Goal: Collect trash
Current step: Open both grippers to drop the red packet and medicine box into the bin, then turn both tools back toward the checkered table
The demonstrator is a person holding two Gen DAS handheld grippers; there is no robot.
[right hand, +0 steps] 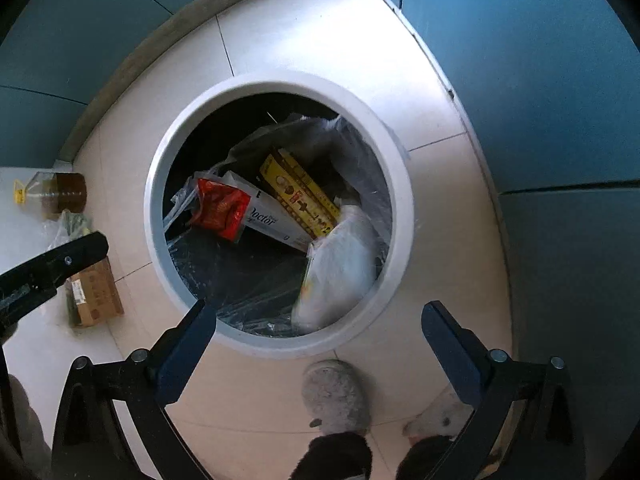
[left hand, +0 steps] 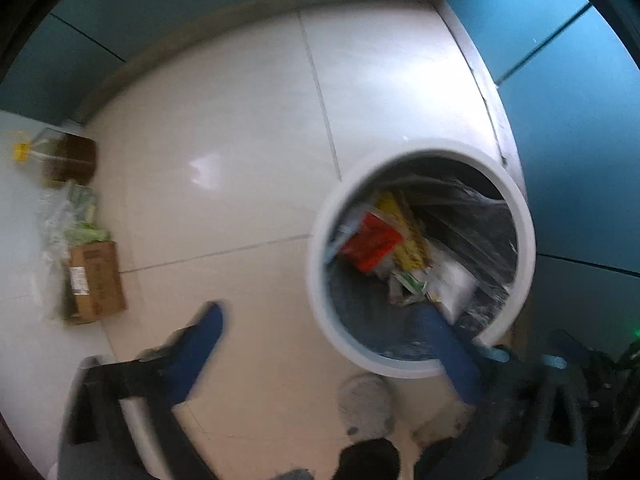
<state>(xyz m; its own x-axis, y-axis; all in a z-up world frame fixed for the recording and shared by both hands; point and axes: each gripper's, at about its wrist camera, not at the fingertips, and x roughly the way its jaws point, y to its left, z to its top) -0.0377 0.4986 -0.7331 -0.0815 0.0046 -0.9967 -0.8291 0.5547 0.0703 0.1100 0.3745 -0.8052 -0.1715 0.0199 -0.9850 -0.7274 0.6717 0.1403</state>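
Note:
A round white trash bin (right hand: pixel 400 184) with a dark plastic liner stands on the floor below both grippers; it also shows in the left wrist view (left hand: pixel 320 280). Inside lie a red wrapper (right hand: pixel 220 208), a white "Doctor" box (right hand: pixel 272 220), a yellow box (right hand: pixel 300 192) and a white bag (right hand: pixel 344 268). My right gripper (right hand: pixel 320 316) is open and empty above the bin's near rim. My left gripper (left hand: pixel 324 312) is open and empty, its right finger over the bin's near rim. On the floor at left lie a cardboard box (right hand: pixel 96 300), a clear bag of greens (left hand: pixel 72 216) and an oil bottle (right hand: pixel 56 192).
The white tiled floor (left hand: pixel 224 128) is bounded by teal walls (right hand: pixel 540 80) behind and to the right. The person's grey slippers (right hand: pixel 336 396) stand just in front of the bin. A white cabinet or appliance (left hand: pixel 12 200) is at far left.

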